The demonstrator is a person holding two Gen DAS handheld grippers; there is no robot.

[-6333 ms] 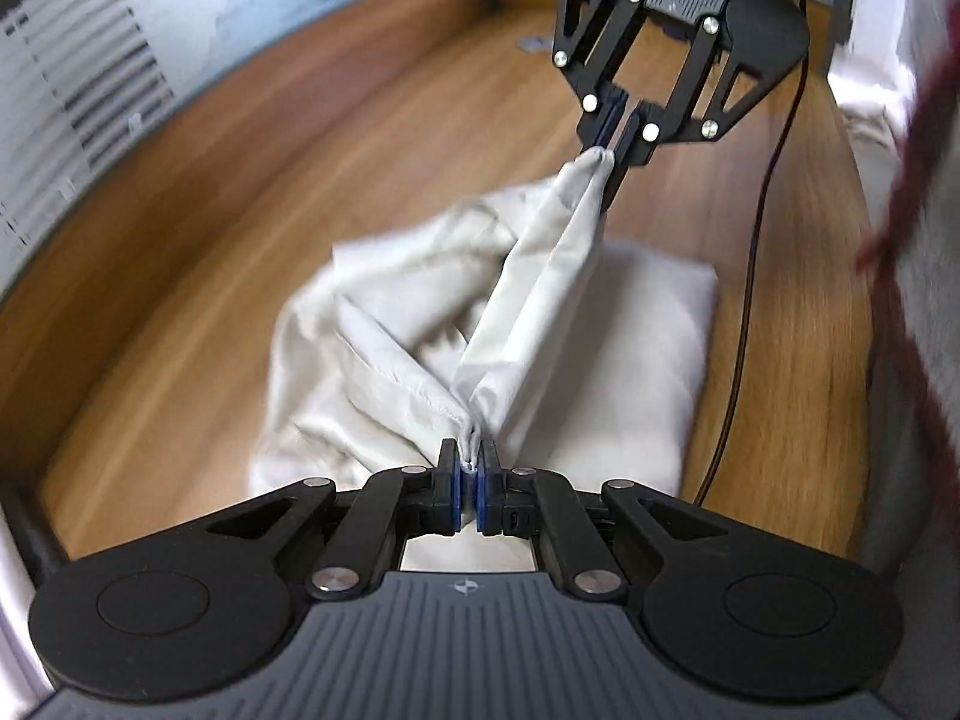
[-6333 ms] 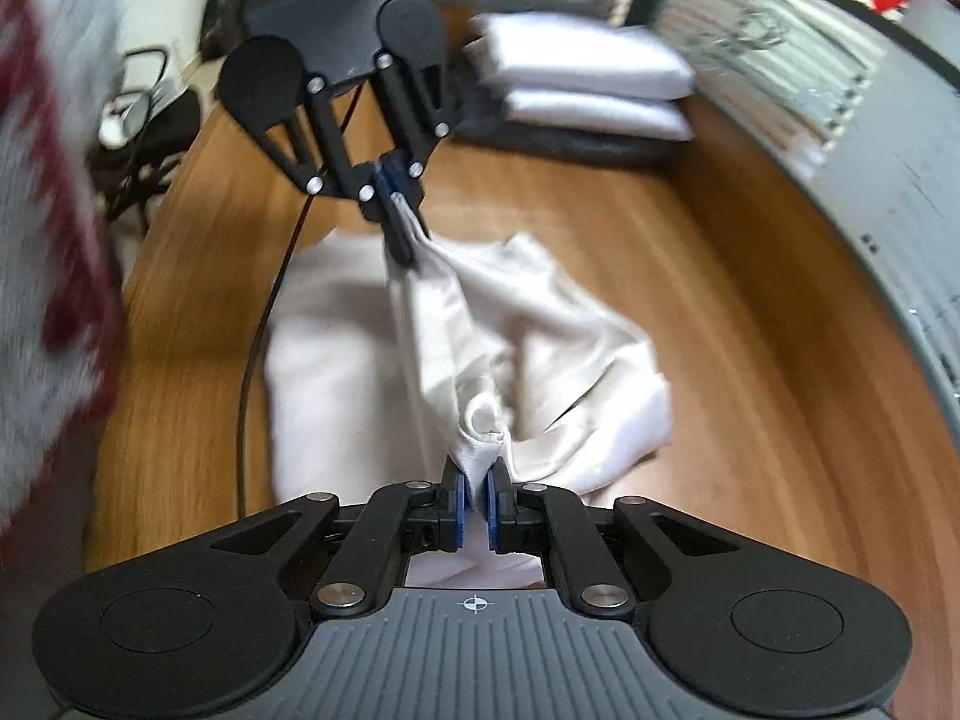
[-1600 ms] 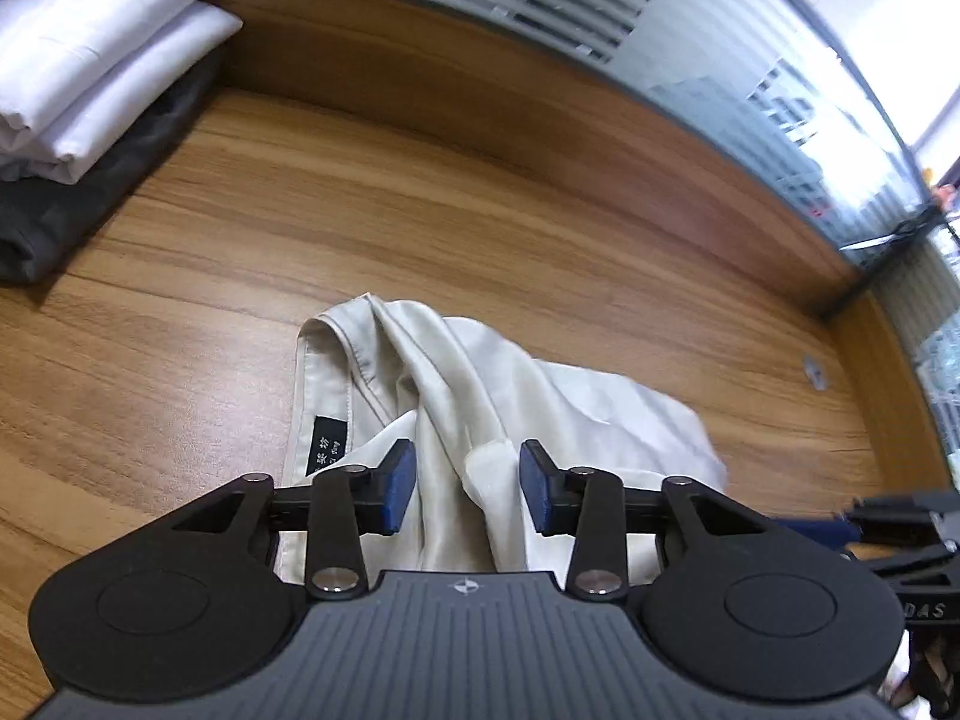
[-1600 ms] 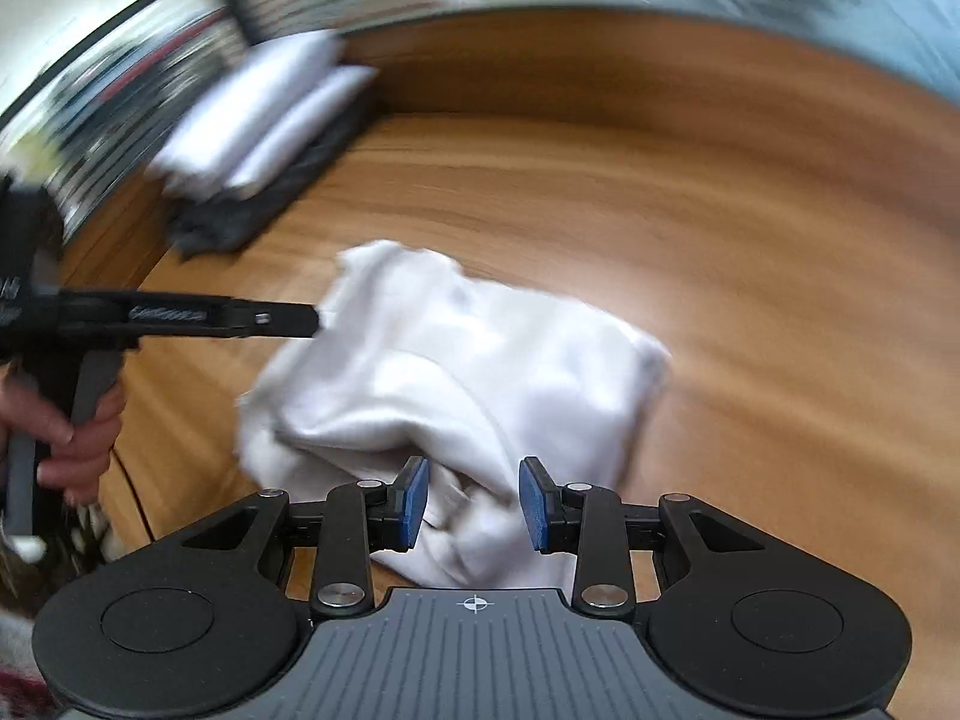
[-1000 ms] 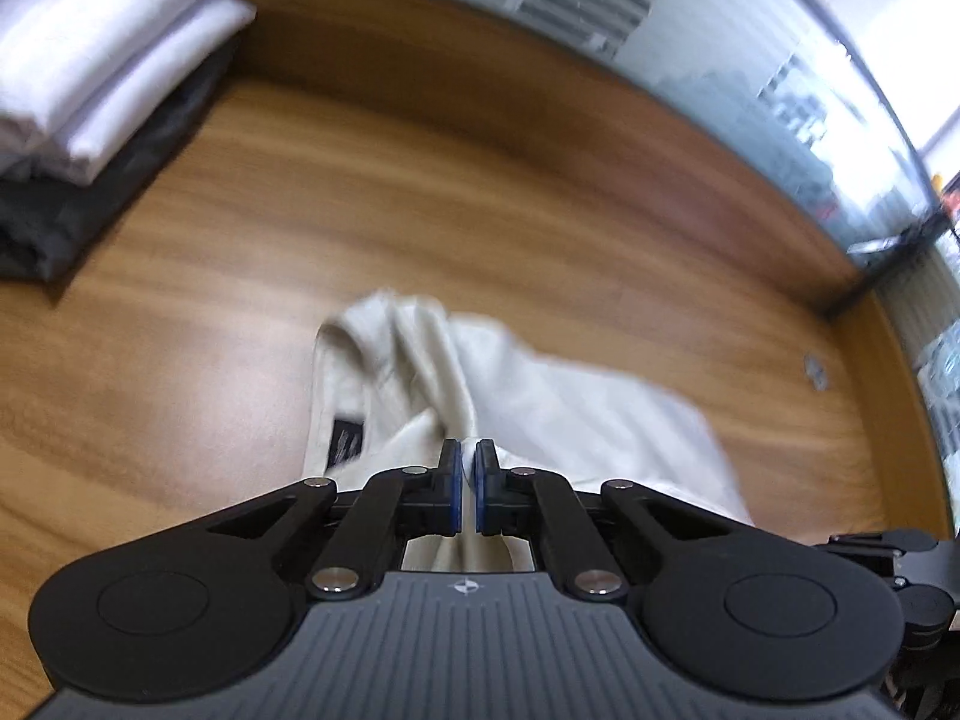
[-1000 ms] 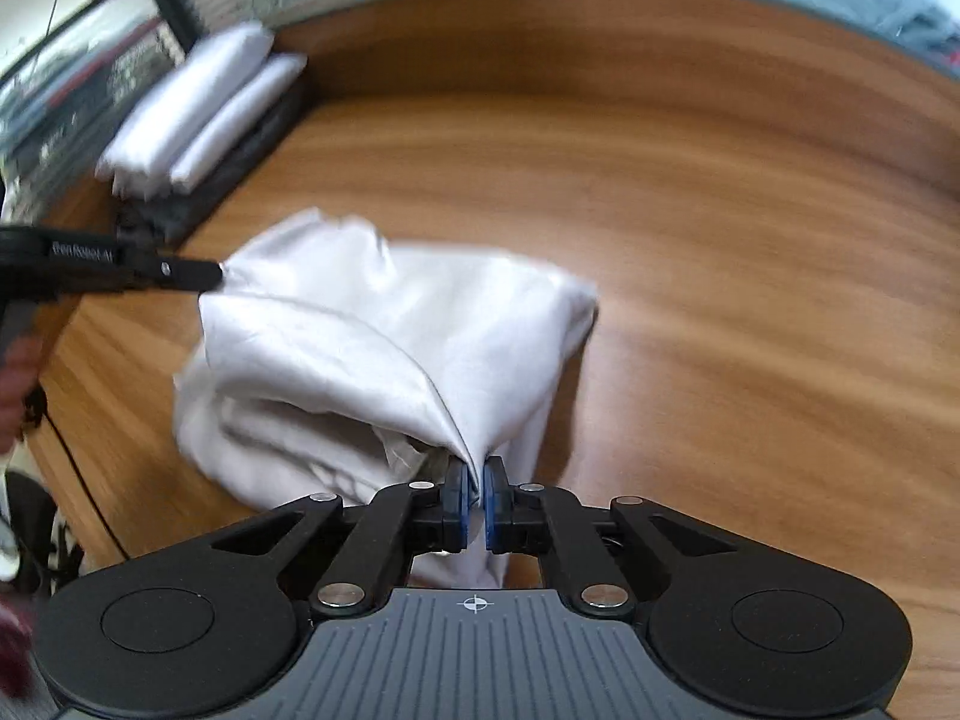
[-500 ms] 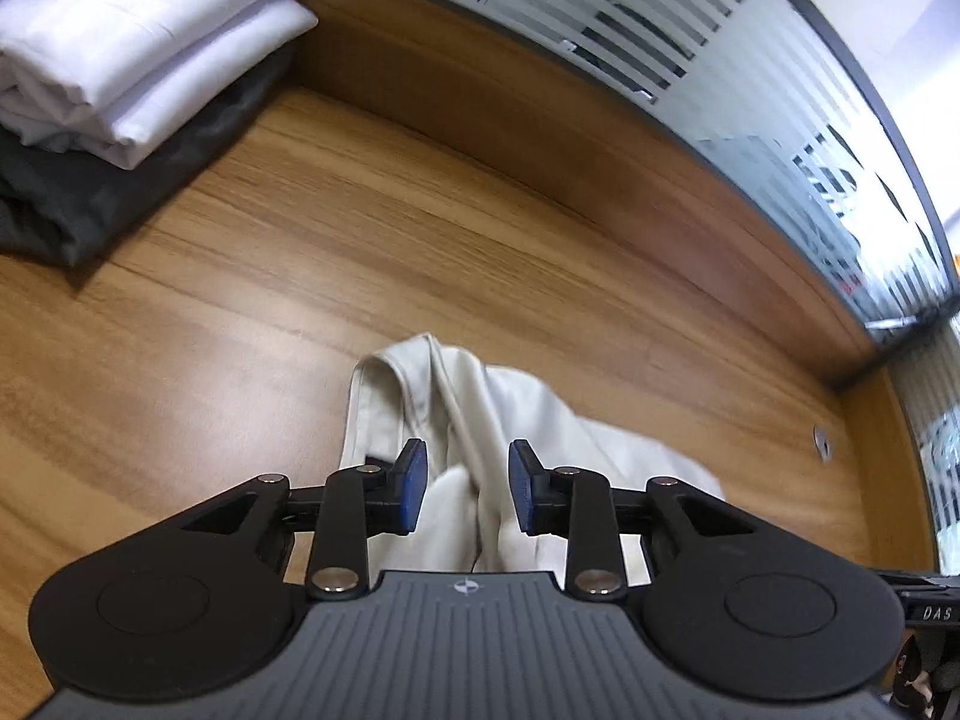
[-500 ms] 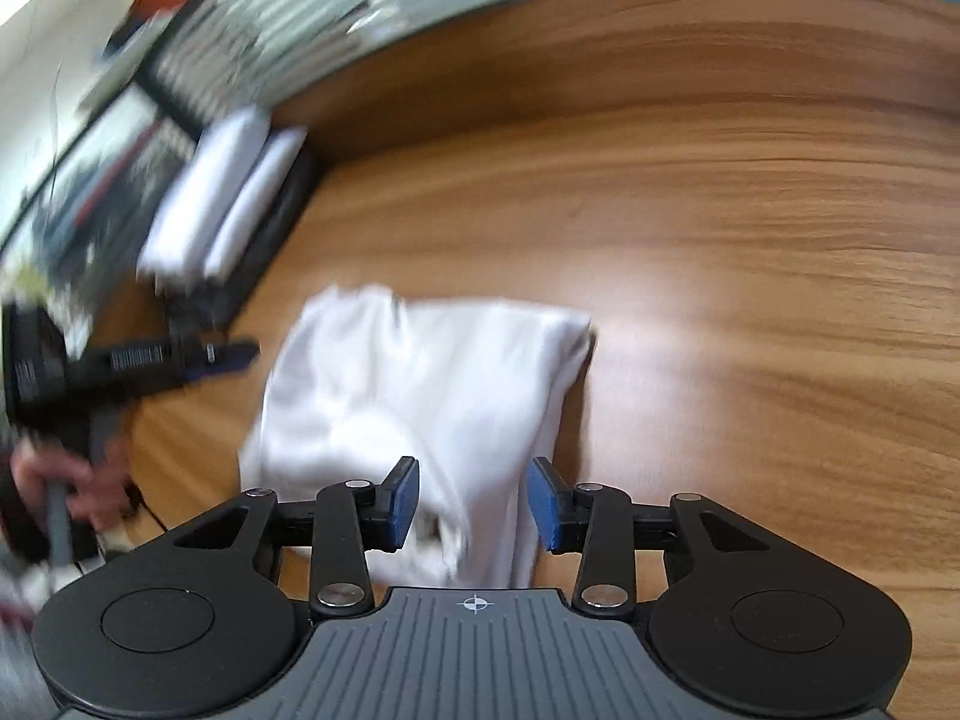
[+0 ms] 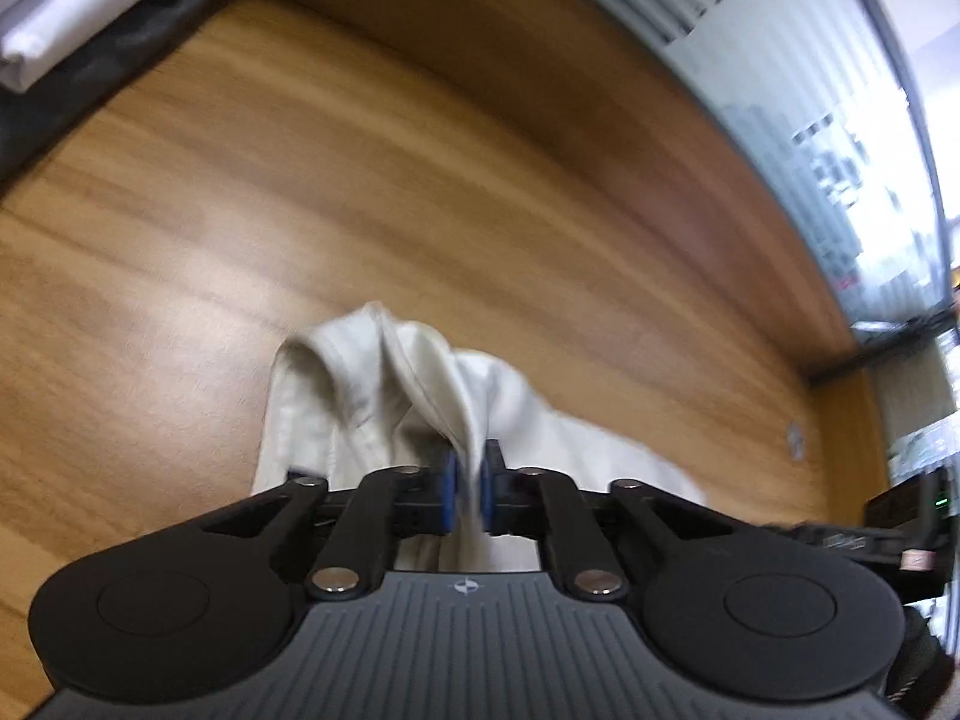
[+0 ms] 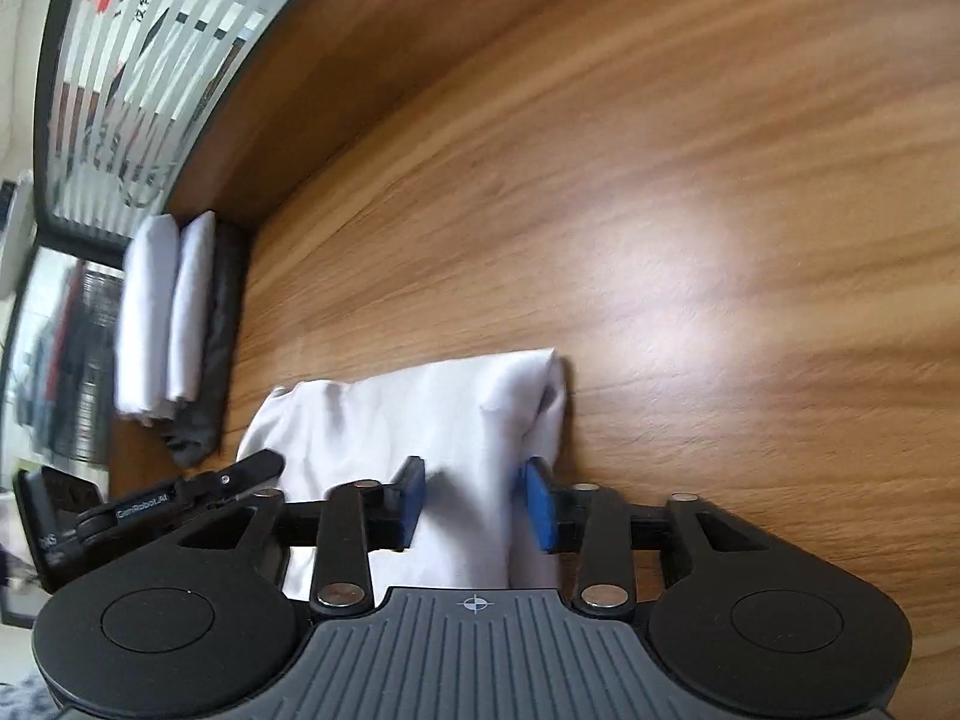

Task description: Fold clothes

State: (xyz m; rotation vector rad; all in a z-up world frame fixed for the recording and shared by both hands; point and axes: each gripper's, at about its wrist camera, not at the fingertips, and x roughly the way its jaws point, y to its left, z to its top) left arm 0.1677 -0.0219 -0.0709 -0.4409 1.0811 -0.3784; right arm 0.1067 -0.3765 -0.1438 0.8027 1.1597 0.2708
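Garment (image 9: 384,396) blurred, lower part hidden.

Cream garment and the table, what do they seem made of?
Cream garment: probably thin woven cloth, matte; it drapes in soft creases with stitched hems. Table: wood or wood-look laminate, slightly glossy; grain streaks and a glare patch.

surface (image 9: 300,180): wood grain, smooth, slight sheen
garment (image 10: 420,408): pale cloth, soft, matt, creased
left gripper (image 9: 467,489): black matt plastic, blue pads
folded stack (image 10: 162,312): white and dark cloth
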